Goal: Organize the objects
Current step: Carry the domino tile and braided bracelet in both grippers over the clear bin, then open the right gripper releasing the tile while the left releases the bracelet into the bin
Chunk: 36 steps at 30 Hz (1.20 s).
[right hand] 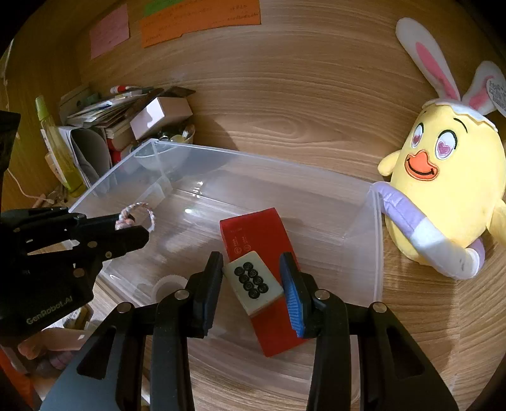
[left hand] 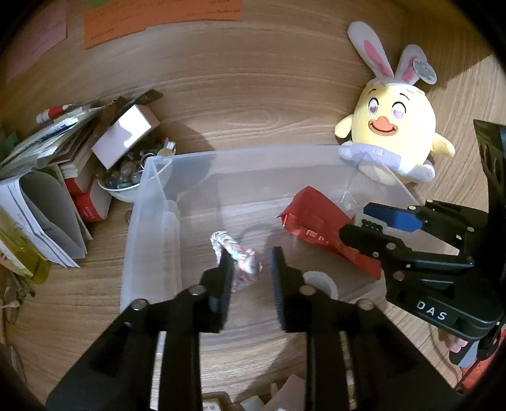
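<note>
A clear plastic bin (left hand: 151,196) (right hand: 376,221) stands on the wooden table. My left gripper (left hand: 251,268) hovers over its left part with its jaws apart; a braided pastel cord loop (left hand: 235,253) (right hand: 139,215) hangs at its left finger. My right gripper (right hand: 251,281) is over the bin's right part, open around a white mahjong tile (right hand: 253,281) that lies on a red packet (right hand: 262,253) (left hand: 319,221) inside the bin. A white tape roll (left hand: 319,281) (right hand: 167,284) lies on the bin floor.
A yellow chick plush with bunny ears (left hand: 392,126) (right hand: 449,177) leans at the bin's right corner. A pile of books, papers and a small box (left hand: 63,158) (right hand: 110,126) and a bowl of beads (left hand: 123,180) crowd the left. Sticky notes (right hand: 199,19) hang on the wall.
</note>
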Tool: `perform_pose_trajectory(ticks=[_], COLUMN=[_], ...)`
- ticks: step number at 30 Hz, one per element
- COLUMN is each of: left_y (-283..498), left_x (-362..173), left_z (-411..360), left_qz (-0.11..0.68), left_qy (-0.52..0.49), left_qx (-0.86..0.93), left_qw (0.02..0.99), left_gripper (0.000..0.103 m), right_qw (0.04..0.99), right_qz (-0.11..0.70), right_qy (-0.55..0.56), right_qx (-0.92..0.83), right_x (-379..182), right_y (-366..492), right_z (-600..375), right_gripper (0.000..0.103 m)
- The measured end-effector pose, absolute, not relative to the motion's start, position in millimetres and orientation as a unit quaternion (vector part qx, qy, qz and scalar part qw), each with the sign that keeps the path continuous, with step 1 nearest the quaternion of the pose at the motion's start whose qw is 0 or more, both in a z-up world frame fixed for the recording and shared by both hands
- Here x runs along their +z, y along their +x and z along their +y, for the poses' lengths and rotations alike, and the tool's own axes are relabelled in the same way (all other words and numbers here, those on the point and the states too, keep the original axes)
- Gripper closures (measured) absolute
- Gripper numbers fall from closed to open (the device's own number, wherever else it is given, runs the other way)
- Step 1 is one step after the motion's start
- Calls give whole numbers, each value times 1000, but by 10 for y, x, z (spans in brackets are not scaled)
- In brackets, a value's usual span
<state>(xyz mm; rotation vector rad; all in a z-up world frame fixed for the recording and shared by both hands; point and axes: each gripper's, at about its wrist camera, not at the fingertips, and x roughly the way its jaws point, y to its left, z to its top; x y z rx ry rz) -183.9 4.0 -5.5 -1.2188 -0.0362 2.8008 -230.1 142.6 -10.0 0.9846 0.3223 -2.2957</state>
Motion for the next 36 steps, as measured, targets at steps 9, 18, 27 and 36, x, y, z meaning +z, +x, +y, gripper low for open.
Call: perform_pose_trajectory(ticks=[9,18,27,36], left_y=[-1730,-1507,-1145,-826], left_x=[92,332,513,541], left_z=[66,50,27,-71], left_qz=[-15,-9,6,5], left_qy=[-383,-354,-314,-310], left_qx=[923,935,949,950], left_qw=[47,36,30,29], left_gripper=[55,32,18,12], right_qw=[308,306,314,331], right_qz=[115,113,131,131], right_qy=[372,334,299,280], right_qx=[-868,-884,-892,-891], right_x=[-56,190,342,412], right_y=[-2286,-2097,-1747,-1378], right_z=[1440,1532,1663,1826], right_gripper=[57,40,30,26])
